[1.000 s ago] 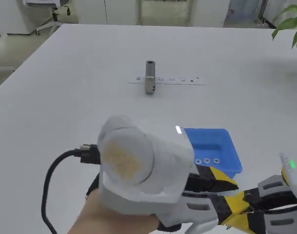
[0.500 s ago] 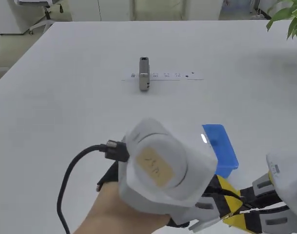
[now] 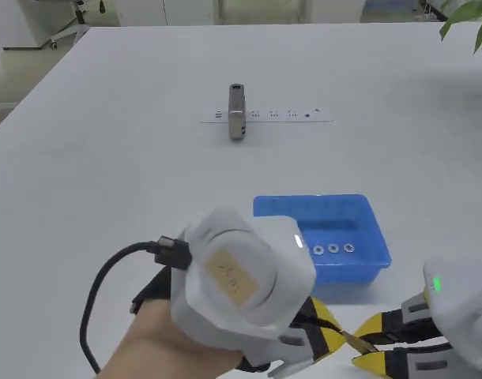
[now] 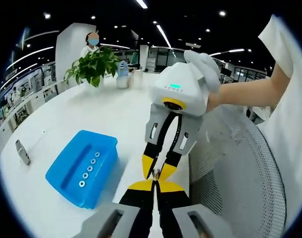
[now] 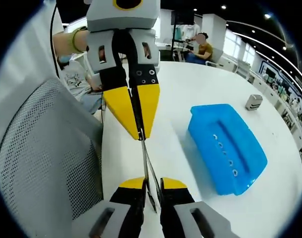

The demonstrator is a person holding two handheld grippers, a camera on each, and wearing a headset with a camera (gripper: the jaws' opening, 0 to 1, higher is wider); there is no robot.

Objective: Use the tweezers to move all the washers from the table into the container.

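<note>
Tweezers (image 5: 145,163) span between the two grippers over the near edge of the table (image 3: 107,158). The left gripper (image 5: 140,133) jaws are pinched on one end and the right gripper (image 5: 151,187) jaws are clamped on the other. Washers (image 3: 333,249) sit in a row inside the blue container (image 3: 320,207), just beyond the grippers.

left hand-held gripper (image 3: 340,332) drawn back, container (image 3: 337,273) uncovered

Your left gripper (image 5: 141,134) has a white shell with a round tan label (image 3: 235,272), a black cable (image 3: 107,272) at the back, and black jaws with yellow tips and small screws (image 5: 151,74). Your right gripper (image 4: 156,173) is built alike, with a green light (image 4: 175,86). You wear a white short sleeve (image 4: 284,54).
</note>
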